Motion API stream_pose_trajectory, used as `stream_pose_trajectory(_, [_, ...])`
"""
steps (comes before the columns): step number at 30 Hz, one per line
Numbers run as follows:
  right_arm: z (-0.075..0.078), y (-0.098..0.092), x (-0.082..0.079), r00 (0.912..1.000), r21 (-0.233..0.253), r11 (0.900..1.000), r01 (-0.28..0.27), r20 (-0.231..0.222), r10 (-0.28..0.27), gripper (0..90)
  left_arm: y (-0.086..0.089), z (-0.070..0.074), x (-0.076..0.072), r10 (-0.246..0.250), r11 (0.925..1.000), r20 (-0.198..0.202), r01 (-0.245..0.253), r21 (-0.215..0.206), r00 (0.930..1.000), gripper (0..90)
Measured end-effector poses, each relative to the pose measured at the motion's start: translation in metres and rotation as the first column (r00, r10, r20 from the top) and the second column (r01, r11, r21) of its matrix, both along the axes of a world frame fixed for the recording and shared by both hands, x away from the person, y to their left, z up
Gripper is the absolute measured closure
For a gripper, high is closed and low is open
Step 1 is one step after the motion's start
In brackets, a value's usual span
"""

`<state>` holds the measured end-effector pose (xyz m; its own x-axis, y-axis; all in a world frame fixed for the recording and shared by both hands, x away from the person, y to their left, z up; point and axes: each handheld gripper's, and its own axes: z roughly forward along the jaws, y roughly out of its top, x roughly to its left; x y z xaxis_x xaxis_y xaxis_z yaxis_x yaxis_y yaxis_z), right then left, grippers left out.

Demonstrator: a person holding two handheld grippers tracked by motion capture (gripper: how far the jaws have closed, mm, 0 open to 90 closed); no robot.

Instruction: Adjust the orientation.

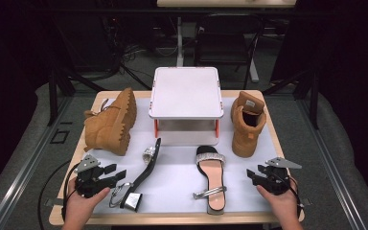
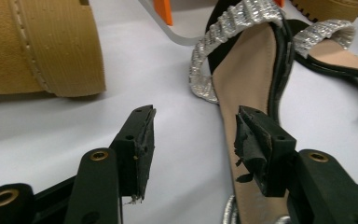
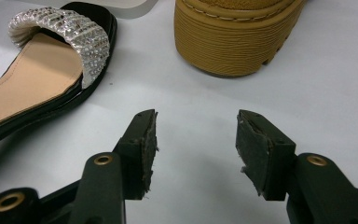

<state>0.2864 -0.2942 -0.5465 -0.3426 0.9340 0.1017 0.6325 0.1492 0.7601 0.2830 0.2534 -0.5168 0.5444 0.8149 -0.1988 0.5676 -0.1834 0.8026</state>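
The left gripper [image 1: 117, 173] rests at the table's [image 1: 268, 216] near left with jaws wide, holding nothing; just beside it a black sandal [image 1: 146, 167] lies tipped on its side; the right gripper [image 1: 252, 176] sits at the near right, jaws wide and empty, near the flat sandal [image 1: 212, 175]; two tan boots [image 1: 111, 122] flank a white stand [image 1: 186, 93].
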Motion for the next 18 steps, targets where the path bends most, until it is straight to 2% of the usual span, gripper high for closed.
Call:
stream_pose_trajectory(4, [0.000, -0.001, 0.000, 1.0000, 0.001, 1.000, 0.003, 0.004, -0.003, 47.9, -0.005, 0.007, -0.006, -0.022, 0.9991, -0.006, 0.021, -0.036, 0.9997, 49.0])
stream_pose_trajectory(9, [0.000, -0.001, 0.000, 1.0000, 0.004, 1.000, 0.003, 0.006, -0.003, 47.9, -0.012, 0.015, -0.014, -0.059, 0.9971, -0.007, 0.059, -0.049, 0.9982, 51.5])
stream_pose_trajectory(13, [0.000, -0.002, -0.001, 1.0000, 0.002, 1.000, 0.005, 0.006, -0.005, 47.9, -0.015, 0.018, -0.019, -0.081, 0.9957, -0.010, 0.081, -0.046, 0.9966, 54.5])
stream_pose_trajectory(18, [0.000, -0.002, -0.001, 1.0000, 0.002, 1.000, 0.006, 0.003, -0.006, 47.9, -0.020, 0.015, -0.023, -0.105, 0.9942, -0.036, 0.104, -0.026, 0.9938, 60.3])
